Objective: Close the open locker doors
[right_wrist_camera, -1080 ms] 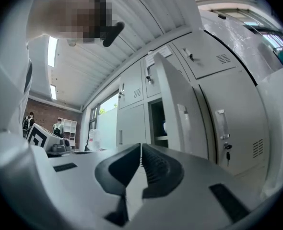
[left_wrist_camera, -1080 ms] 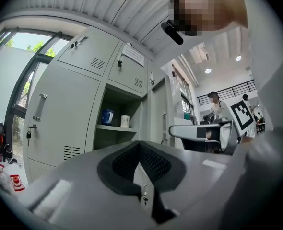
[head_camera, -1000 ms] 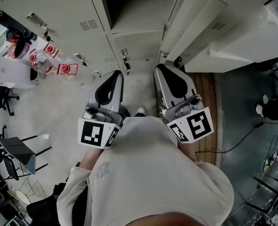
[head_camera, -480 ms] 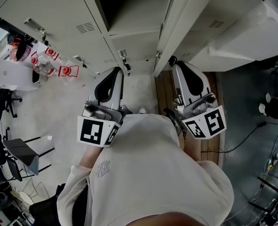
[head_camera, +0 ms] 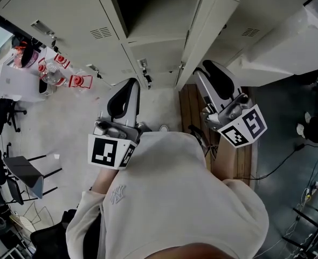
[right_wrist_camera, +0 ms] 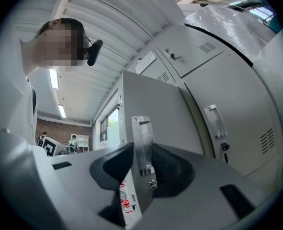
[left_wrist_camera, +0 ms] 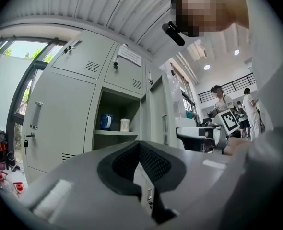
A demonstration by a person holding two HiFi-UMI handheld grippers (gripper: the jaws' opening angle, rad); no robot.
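Starting well left of the open locker door (head_camera: 213,20): a run of shut lockers (head_camera: 62,26) with red tags (head_camera: 79,80) dangling off their fronts, nothing to do there. Closer to the door, on its left, holding the left gripper (head_camera: 129,85) low and idle, with jaws pressed tip to tip on nothing but air; parked there, most likely, to stay clear of the door's swing and leave the work to the other side. Peeking past it into the open compartment (head_camera: 153,15) just left of the door: a blue mug (left_wrist_camera: 106,121) and a white cup (left_wrist_camera: 125,124) on the shelf (left_wrist_camera: 113,132), set well back, so probably no snag on closing. Now the door itself, standing out from the locker front, nearly edge-on from above, not yet home. Hugging the door's right-hand, outer face with the right gripper (head_camera: 207,68) and pinching narrowly onto the free edge right at the metal handle (right_wrist_camera: 142,145), pads seemingly on either side with only the door's thickness between. Gripping there for leverage, presumably: far from the hinge, easiest swing, and firm control instead of a shove and a slam. Calling this mid-close at best. Needs a smooth sweep leftwards until flush with the frame, then letting go early enough to keep the jaws out of the gap.
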